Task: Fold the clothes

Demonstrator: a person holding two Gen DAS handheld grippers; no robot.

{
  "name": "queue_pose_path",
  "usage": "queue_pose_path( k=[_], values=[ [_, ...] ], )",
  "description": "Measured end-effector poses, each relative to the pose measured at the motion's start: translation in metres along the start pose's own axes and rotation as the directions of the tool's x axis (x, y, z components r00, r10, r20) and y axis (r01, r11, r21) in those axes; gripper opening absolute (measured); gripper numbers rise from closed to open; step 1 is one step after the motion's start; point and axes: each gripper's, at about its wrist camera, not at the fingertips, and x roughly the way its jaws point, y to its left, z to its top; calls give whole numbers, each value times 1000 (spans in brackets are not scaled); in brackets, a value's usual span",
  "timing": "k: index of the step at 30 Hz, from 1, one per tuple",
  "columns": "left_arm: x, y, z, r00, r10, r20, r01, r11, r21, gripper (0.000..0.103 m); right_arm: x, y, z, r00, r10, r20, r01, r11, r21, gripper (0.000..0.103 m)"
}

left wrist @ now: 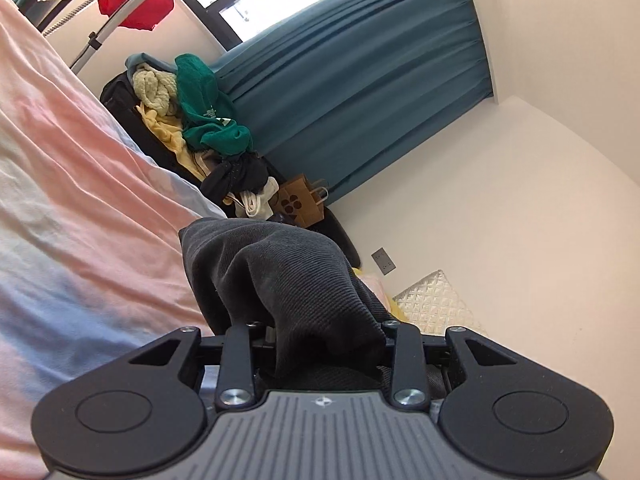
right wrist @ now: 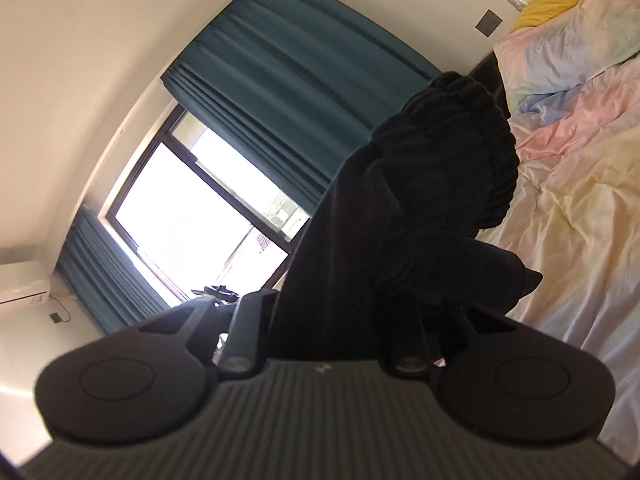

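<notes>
- Nearest in the left wrist view, the left gripper is seen buried in a dark grey ribbed cloth garment; its fingers are wrapped by the fabric, and a pinch on the garment is judged likely, since the cloth is bunched and lifted right at the fingers.
- Nearest in the right wrist view, the right gripper is covered by the same garment, shown almost black against the light; the fingertips are hidden, yet the cloth rises from between them, so a closed grip on it is judged likely.
- The garment is held up between both grippers, above a rumpled pastel pink, blue and yellow bedsheet.
- In the right wrist view, part of the garment appears to trail onto the sheet.
- Farther off, a heap of unfolded clothes in green, cream, yellow and black is piled beside the bed.
- A brown paper bag is seen just past the heap.
- Farthest, teal pleated curtains and a bright window are seen.
- Risk: because the cloth is gathered in thick bunches, a layer could slip free and a crooked fold could result.
- Risk: the trailing part could be dragged across the sheet and wrinkled.
</notes>
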Motion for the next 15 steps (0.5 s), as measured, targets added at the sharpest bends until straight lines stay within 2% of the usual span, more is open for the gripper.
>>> queue_pose_path(
  k=[4, 6, 10, 13, 15],
  values=[
    [90, 6, -14, 996, 28, -83, -25, 999, 38, 34, 21, -57, 25, 996, -71, 54, 69, 997, 38, 29],
    [121, 24, -35, 987, 68, -142, -60, 996, 60, 34, 26, -85, 19, 991, -127, 41, 125, 990, 64, 29],
    [142, 57, -59, 985, 76, -156, -66, 996, 66, 34, 24, -125, -8, 986, -169, -3, 169, 982, 85, 29],
    [141, 81, -66, 971, 109, -214, -99, 994, 56, 35, 17, -138, -24, 981, -189, -47, 194, 973, 128, 31],
    [141, 103, -61, 955, 143, -260, -130, 989, 66, 36, 9, -144, -34, 976, -202, -80, 214, 959, 186, 33]
  ],
)
